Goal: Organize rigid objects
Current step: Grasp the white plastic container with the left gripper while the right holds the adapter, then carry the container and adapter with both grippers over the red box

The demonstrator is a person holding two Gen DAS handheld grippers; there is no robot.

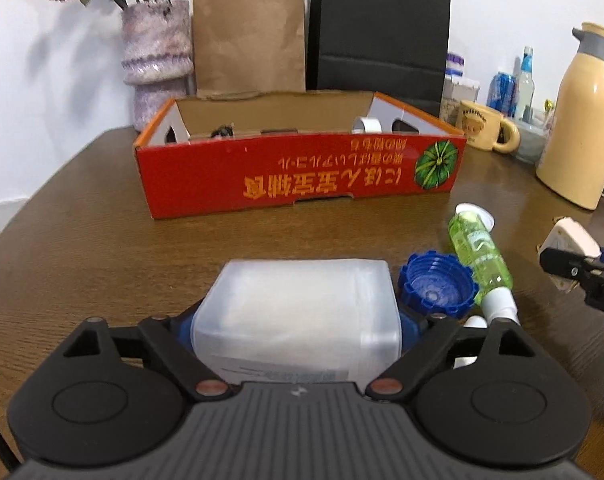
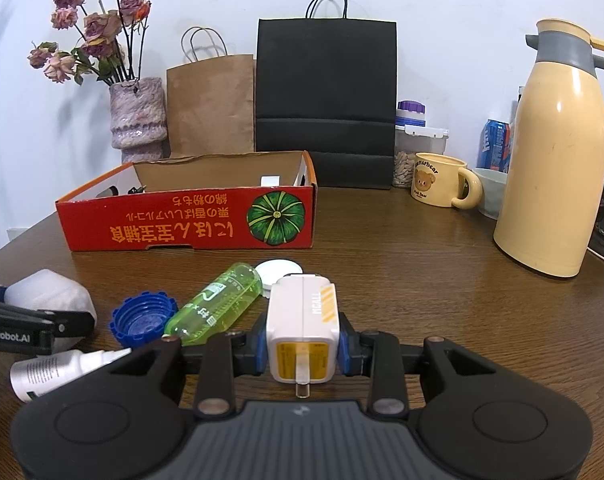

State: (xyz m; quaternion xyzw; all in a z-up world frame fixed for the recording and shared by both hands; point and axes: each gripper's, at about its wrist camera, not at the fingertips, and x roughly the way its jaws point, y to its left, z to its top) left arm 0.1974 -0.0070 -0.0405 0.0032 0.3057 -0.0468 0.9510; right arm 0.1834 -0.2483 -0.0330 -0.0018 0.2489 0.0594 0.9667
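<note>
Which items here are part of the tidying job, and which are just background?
Job: red box, white container in left gripper, charger in right gripper, green bottle, blue cap, white lid, small spray bottle.

Background: vase, paper bags, mug, thermos.

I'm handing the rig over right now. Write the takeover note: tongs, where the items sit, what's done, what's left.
Left tongs: shut on the translucent white container, low over the table.
Right tongs: shut on the white charger plug.
Loose on the table: blue cap, green bottle, white lid, small silver spray bottle.
Red cardboard box: already holds a few small items, hard to identify.
Left: drop both held items in the box, then the four loose ones.
</note>
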